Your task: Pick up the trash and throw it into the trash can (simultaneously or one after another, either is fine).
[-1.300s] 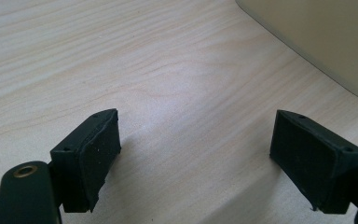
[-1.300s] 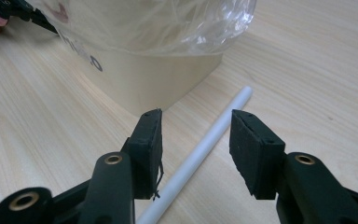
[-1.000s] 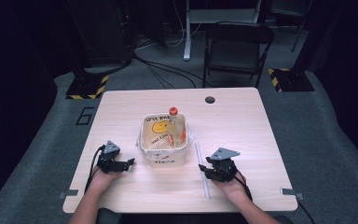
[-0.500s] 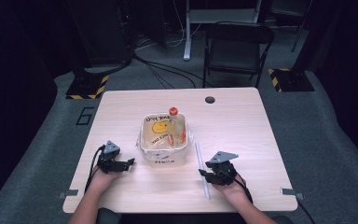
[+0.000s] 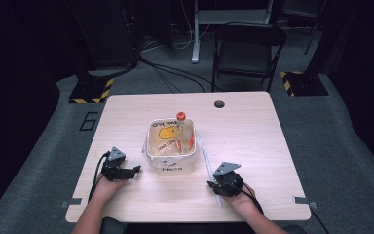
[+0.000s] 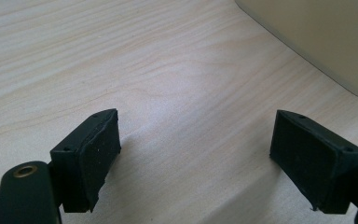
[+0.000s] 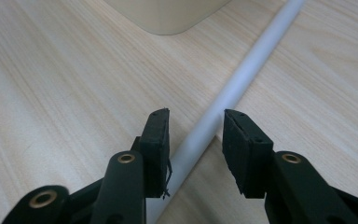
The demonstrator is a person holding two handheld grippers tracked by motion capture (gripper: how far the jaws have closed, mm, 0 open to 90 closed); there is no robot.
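A white rod (image 5: 208,165) lies on the wooden table (image 5: 253,131) to the right of a clear tub (image 5: 171,165). The tub holds water, a yellow smiley drawing and an orange-capped bottle (image 5: 181,117). My right gripper (image 5: 214,185) rests at the rod's near end. In the right gripper view the rod (image 7: 242,77) runs between the jaws of my right gripper (image 7: 196,119), which stand narrowly open on either side of it. My left gripper (image 5: 134,171) lies on the table left of the tub. The left gripper view shows it (image 6: 196,123) wide open on bare wood, with the tub's wall (image 6: 317,37) at the upper right.
A round cable hole (image 5: 219,104) sits near the table's far edge. Beyond the table stand a black folding chair (image 5: 246,48) and floor cables. Metal brackets (image 5: 71,201) mark the near table corners. Bare wood lies between the two grippers.
My right gripper has slid a little toward the near edge and leftward over the rod's near end. The left gripper has stayed put.
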